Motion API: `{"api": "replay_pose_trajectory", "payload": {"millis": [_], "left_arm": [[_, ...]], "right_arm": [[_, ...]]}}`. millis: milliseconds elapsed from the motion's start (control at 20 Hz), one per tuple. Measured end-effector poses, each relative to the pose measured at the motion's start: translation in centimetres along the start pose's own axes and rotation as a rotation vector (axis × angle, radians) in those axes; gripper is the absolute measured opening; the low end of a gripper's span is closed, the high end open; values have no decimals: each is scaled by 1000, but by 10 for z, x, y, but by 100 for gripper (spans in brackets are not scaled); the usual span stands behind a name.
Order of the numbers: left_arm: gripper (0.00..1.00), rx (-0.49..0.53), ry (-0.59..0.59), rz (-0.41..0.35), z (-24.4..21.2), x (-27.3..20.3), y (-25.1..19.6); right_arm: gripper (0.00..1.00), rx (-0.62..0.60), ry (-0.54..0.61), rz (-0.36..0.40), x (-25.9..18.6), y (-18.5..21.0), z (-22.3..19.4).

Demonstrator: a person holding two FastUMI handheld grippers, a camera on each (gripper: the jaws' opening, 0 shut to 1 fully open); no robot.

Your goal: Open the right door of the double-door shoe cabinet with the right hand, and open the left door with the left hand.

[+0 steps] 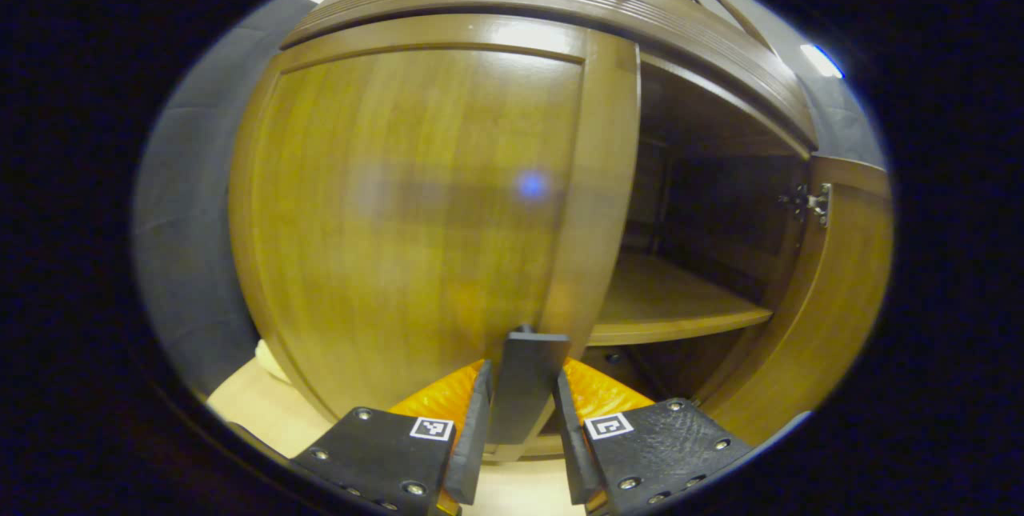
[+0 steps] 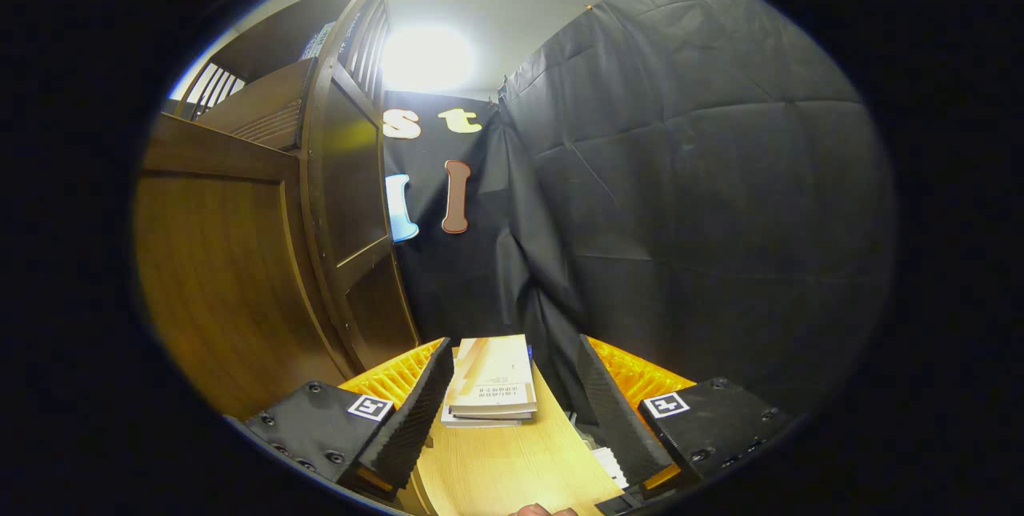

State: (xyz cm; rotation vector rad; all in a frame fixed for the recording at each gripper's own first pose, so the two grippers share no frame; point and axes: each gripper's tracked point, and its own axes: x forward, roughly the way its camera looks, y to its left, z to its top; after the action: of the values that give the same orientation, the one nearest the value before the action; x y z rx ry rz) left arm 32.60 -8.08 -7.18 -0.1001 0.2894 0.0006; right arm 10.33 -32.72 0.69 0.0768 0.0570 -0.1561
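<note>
The left tongs [image 1: 522,428] are narrowed around a dark handle [image 1: 524,376] at the free edge of the left door [image 1: 416,204], pads apparently pressing it. The right door [image 1: 840,292] is already swung open, showing a shelf [image 1: 672,300]. The right tongs [image 2: 512,412] are wide and empty over a counter [image 2: 512,468] with books [image 2: 492,380]. The door is judged stiff, hinged and fairly heavy, best pulled by the handle.

Left gripper [image 1: 522,408]: black fingers with orange backing, drawn in close and parallel, both pads pressing a dark flat door handle [image 1: 524,384] that stands upright between them.

Right gripper [image 2: 508,404]: fingers [image 2: 416,408] spread wide, ribbed black pads facing inward, nothing between them, held level and pointing forward.

A fingertip [image 2: 542,510] shows at the bottom edge of the right gripper view.
</note>
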Motion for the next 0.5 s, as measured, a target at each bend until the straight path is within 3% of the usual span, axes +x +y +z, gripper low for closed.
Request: {"api": "replay_pose_trajectory", "payload": {"millis": [250, 500], "left_arm": [[36, 58, -11, 13, 2, -5, -10], [27, 75, -26, 28, -1, -9, -15]], "right_arm": [[98, 2, -2, 11, 4, -1, -3], [98, 10, -8, 5, -1, -3, -3]]}}
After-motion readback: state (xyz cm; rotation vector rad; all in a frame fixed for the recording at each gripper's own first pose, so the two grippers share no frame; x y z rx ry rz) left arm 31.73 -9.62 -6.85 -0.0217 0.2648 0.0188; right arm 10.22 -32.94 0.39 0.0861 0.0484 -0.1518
